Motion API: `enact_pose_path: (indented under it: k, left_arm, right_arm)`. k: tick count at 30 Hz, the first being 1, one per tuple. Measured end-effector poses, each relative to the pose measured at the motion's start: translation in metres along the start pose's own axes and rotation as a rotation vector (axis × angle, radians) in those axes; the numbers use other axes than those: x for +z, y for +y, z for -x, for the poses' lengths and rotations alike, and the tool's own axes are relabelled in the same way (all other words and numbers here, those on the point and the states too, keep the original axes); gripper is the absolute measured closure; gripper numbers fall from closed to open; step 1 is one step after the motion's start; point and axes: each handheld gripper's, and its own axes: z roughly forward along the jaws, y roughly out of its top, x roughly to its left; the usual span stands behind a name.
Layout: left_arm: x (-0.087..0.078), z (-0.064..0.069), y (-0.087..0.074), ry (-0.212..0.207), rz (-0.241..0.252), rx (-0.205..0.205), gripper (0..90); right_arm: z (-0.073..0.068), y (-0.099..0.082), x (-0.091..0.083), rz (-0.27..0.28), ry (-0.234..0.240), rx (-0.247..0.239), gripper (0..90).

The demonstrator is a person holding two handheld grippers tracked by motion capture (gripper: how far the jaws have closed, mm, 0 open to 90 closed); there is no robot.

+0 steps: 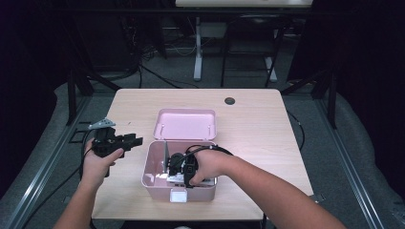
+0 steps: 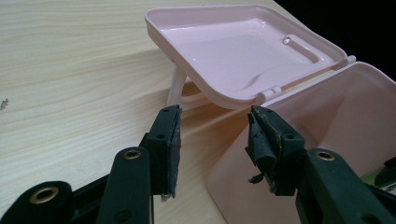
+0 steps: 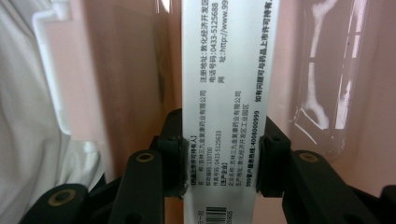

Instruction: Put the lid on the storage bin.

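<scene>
White box (image 3: 227, 93): Chinese print; "0433-5125688", "4008000999", "133700", barcode

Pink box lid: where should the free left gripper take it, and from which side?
Judging by its pose, grip the lid at its raised far rim, coming from above: it lies open, tilted back on its hinges behind the box, and the left gripper stands open beside it.

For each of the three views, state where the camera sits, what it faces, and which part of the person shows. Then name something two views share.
High view: above the table, looking down; forearms, left gripper.
Left gripper view: faces pink box, open lid; own jaws apart.
Right gripper view: inside the box, right gripper clamping a printed carton.
Shared: the pink box.
</scene>
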Motion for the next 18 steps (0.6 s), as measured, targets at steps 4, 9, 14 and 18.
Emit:
enact_pose_path:
  k: [4,9,14,18]
  left_arm:
    - [0.0002,-0.0001,-0.0001,0.0,-0.006,-0.001,54.0]
    - [0.0005,-0.0002,-0.0002,0.0,-0.004,-0.002,54.1]
    - [0.0005,-0.0001,-0.0004,-0.001,-0.004,-0.002,54.0]
    - [0.0011,-0.0004,-0.0007,0.0,-0.004,-0.003,54.0]
  right_arm:
    - [0.0016,-0.0003,0.0026,0.0,0.008,0.007,61.1]
    - [0.004,-0.0019,0.0049,0.002,0.013,0.019,61.1]
    - [0.0043,-0.0027,0.006,0.001,0.006,0.019,61.1]
    - [0.0052,-0.0028,0.0069,0.001,0.01,0.016,61.2]
